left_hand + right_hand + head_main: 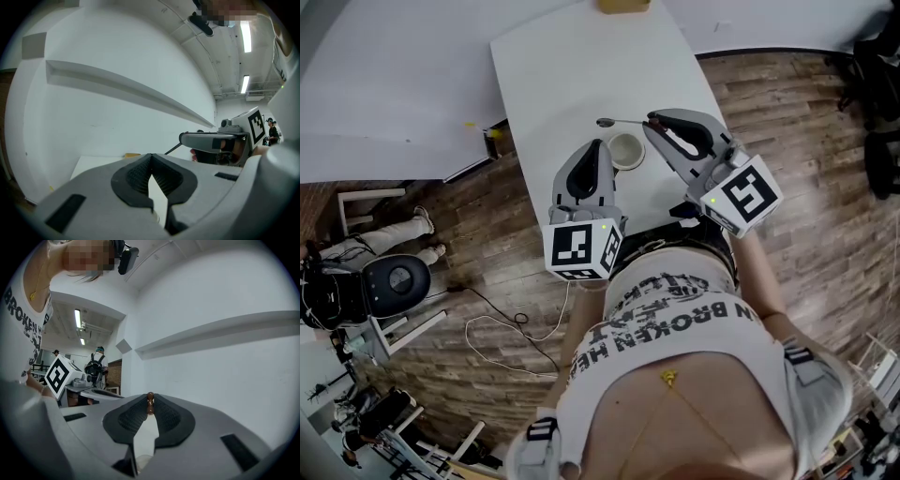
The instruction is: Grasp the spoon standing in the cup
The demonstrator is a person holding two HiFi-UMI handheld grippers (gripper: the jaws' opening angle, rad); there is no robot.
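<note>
The right gripper is clenched on the spoon, its ribbed black pads pinching a small brown knob at the handle's end. From those tips the thin handle runs roughly level toward the left. The shiny bowl is over the white table, just beyond the round cream cup and clear of it. The left gripper is closed and empty just beside the cup.
</note>
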